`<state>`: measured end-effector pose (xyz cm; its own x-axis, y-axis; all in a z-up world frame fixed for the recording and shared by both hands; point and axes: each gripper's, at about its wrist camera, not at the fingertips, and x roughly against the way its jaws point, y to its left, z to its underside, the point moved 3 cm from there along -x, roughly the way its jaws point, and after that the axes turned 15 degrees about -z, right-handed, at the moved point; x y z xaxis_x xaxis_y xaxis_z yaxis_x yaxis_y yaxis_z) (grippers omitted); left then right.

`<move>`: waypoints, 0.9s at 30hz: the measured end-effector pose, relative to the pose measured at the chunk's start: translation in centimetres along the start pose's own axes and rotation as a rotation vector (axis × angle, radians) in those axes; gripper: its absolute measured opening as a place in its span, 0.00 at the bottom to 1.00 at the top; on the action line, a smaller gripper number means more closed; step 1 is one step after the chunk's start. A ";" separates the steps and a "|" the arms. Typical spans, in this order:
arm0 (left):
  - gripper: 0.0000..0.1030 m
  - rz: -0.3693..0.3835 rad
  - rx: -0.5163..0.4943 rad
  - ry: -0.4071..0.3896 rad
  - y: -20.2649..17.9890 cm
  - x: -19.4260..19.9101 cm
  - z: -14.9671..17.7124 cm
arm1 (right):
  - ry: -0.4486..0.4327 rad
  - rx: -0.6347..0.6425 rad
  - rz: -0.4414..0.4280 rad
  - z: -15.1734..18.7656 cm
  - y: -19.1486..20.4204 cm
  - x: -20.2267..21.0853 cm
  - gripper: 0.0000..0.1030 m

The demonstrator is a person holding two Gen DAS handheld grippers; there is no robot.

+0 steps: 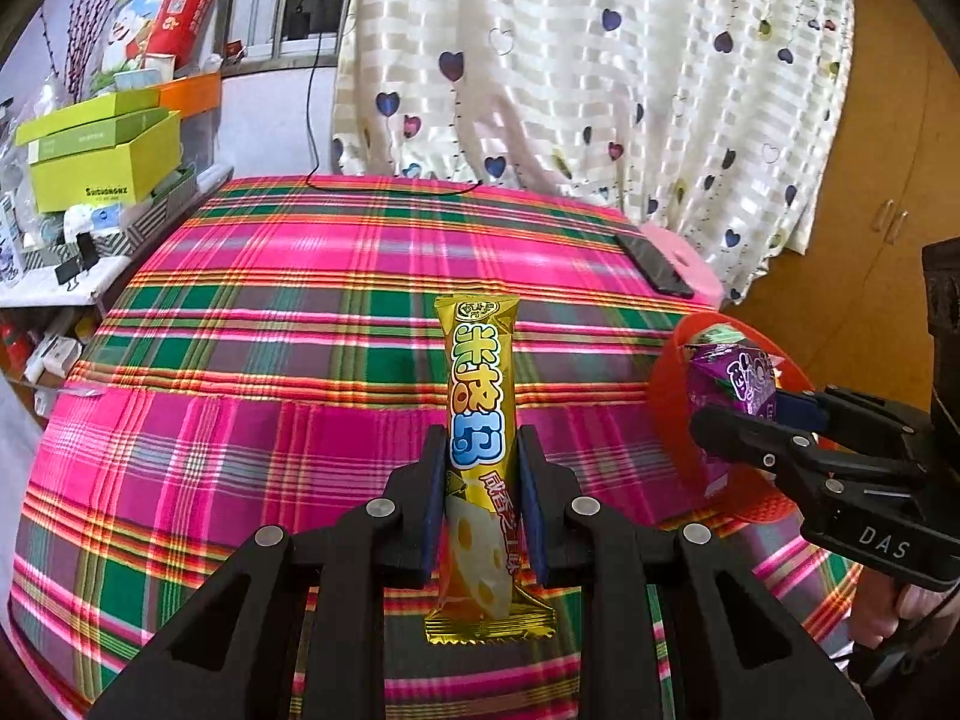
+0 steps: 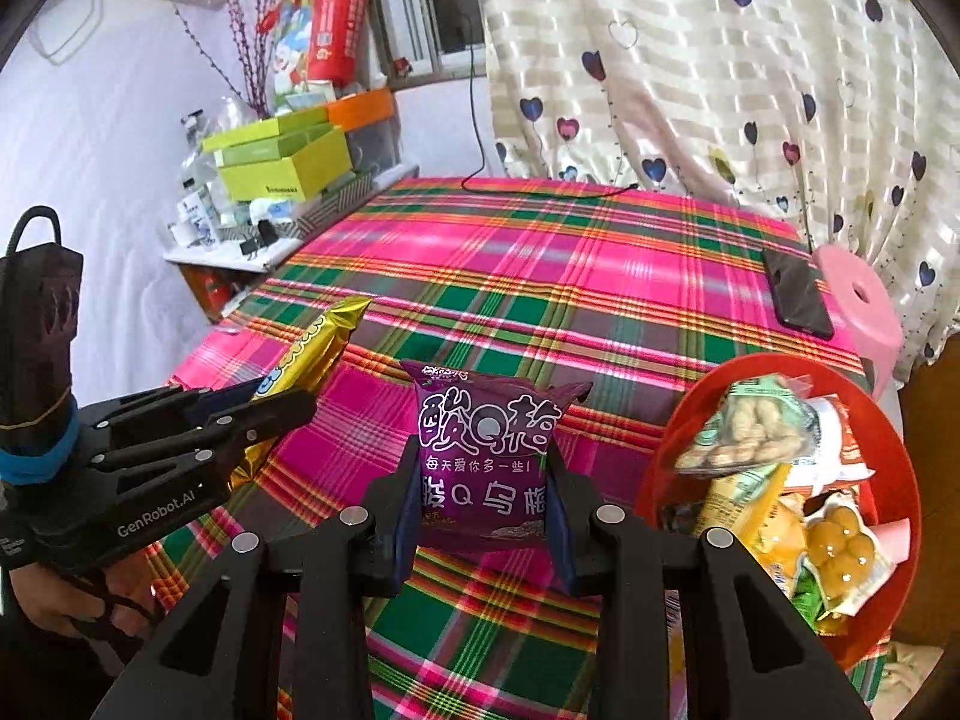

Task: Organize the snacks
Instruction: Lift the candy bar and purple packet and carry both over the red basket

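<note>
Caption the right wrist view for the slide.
Right gripper holds a purple snack pouch above the plaid tablecloth, beside a red bowl of snacks.

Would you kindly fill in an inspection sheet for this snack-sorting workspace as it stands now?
Surface: plaid cloth covers the table.
Job's things: gold snack bar and purple snack pouch lifted off the cloth; red bowl at the right edge holds several packets.
Clutter: black phone on the far right of the cloth.
Grippers: left claw shut on the bar; right claw shut on the pouch.
Cables: black cable at the far edge.
Surroundings: heart-print curtain, green boxes on a side shelf, pink stool.
</note>
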<state>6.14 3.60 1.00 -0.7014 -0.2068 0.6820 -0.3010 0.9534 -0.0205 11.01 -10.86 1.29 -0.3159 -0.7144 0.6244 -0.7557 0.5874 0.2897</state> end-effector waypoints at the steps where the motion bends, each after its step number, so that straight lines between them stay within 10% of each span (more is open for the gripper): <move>1: 0.23 0.004 0.000 -0.003 -0.1 0.2 -0.1 | -0.005 0.000 0.001 0.0 0.0 0.3 0.32; 27: 0.23 0.094 -0.067 -0.029 -5.1 2.0 -1.3 | -0.079 -0.035 0.046 0.4 -2.4 4.8 0.32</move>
<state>7.10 -1.39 3.39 -0.7434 -0.1213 0.6578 -0.1900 0.9812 -0.0338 11.08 -15.86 3.30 -0.3949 -0.7133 0.5791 -0.7191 0.6322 0.2884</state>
